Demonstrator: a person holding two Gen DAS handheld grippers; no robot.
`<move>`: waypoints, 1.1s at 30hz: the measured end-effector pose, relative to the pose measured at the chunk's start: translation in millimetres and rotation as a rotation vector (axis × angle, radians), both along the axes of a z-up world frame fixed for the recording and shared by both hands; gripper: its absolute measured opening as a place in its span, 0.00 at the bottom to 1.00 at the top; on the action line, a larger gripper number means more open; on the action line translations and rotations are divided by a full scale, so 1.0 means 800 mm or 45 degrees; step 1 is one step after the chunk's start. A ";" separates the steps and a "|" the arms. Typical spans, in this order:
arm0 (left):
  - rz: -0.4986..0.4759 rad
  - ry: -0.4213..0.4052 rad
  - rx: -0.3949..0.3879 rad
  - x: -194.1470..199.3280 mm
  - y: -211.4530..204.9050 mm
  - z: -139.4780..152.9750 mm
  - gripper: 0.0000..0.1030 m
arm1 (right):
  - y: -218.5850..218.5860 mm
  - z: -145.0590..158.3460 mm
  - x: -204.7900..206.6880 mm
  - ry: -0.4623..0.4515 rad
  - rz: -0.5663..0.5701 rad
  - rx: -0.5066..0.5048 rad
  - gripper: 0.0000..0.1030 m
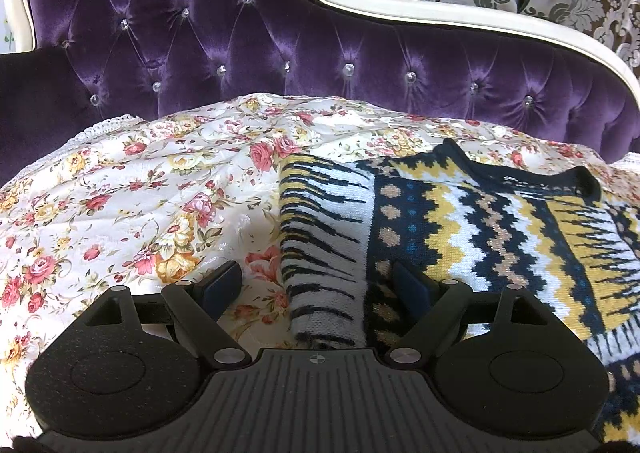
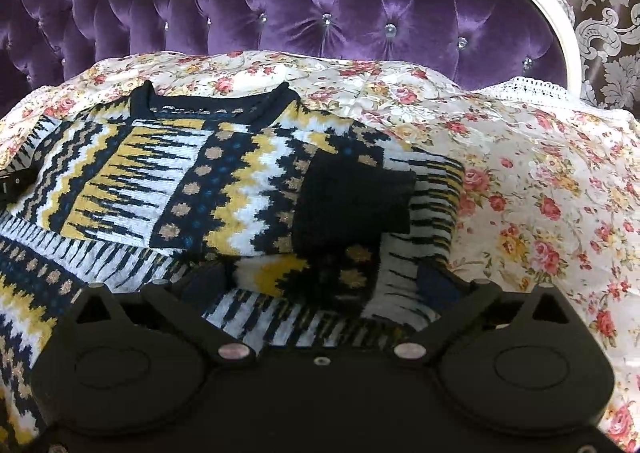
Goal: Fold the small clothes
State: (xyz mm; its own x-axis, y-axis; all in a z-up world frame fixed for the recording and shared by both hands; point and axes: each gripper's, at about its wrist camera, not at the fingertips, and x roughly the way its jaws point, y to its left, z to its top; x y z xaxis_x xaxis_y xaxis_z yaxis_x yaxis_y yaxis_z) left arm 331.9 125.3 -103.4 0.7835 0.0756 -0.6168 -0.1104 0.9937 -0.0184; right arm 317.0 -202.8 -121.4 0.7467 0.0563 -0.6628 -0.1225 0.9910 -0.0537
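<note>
A knitted sweater point(image 1: 460, 221) in navy, mustard and white zigzags lies spread on a floral bedspread point(image 1: 140, 193), its dark neckline toward the tufted purple headboard point(image 1: 280, 45).

The left hand-held gripper point(image 1: 318, 287) sits low over the sweater's left edge, its fingers spread wide. A folded-in sleeve point(image 1: 320, 253) with white and black stripes runs straight ahead between them. The left finger point(image 1: 222, 285) hangs over bare bedspread just beside the sleeve, while the right finger point(image 1: 412, 289) rests over the sweater's dotted navy band. Neither is pinching cloth. Most of the sweater stretches off to this gripper's right.

The right hand-held gripper point(image 2: 322, 285) is at the sweater's other side, also spread. Bunched knit fills the space between its fingers, and the right finger point(image 2: 436, 285) sits at the striped edge where sweater meets bedspread. I cannot tell whether the fingers touch the fabric. Just ahead of it a sleeve is folded across the body, ending in a dark navy cuff point(image 2: 356, 201). The sweater's body lies ahead and to the left of this gripper; open bedspread lies to its right.
</note>
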 end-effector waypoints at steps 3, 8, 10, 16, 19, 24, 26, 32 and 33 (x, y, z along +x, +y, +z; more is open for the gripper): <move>0.002 0.000 0.004 0.000 -0.001 -0.001 0.81 | -0.006 0.009 -0.003 -0.024 -0.056 -0.008 0.98; 0.002 0.002 -0.014 0.000 0.002 0.000 0.81 | -0.026 0.022 -0.005 -0.098 -0.172 0.037 0.98; 0.001 0.005 -0.022 0.001 0.002 0.000 0.82 | -0.034 0.026 -0.006 -0.121 -0.204 0.082 0.98; -0.010 0.044 -0.028 0.006 0.004 0.004 0.83 | -0.052 0.041 -0.015 -0.250 -0.273 0.210 0.99; 0.002 0.074 -0.053 0.008 0.009 0.010 0.82 | -0.064 0.046 -0.021 -0.319 -0.318 0.279 0.99; 0.052 -0.028 0.039 -0.021 0.003 0.051 0.81 | -0.081 0.049 -0.032 -0.416 -0.365 0.351 0.99; 0.043 -0.069 0.049 -0.041 -0.001 0.072 0.81 | -0.084 0.049 -0.037 -0.457 -0.373 0.371 0.99; -0.105 -0.167 -0.028 -0.129 -0.017 0.129 0.81 | -0.076 0.051 -0.054 -0.522 -0.302 0.415 0.99; -0.130 -0.172 -0.049 -0.145 -0.019 0.136 0.81 | -0.073 0.051 -0.058 -0.536 -0.283 0.413 0.99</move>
State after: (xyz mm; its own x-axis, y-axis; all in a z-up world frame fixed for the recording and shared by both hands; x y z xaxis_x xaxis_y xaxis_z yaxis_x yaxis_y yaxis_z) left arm 215.6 110.3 5.2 0.8617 -0.0304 -0.5065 -0.0028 0.9979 -0.0646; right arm 270.7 -261.0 -80.3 0.9595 0.0190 -0.2811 0.0565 0.9645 0.2580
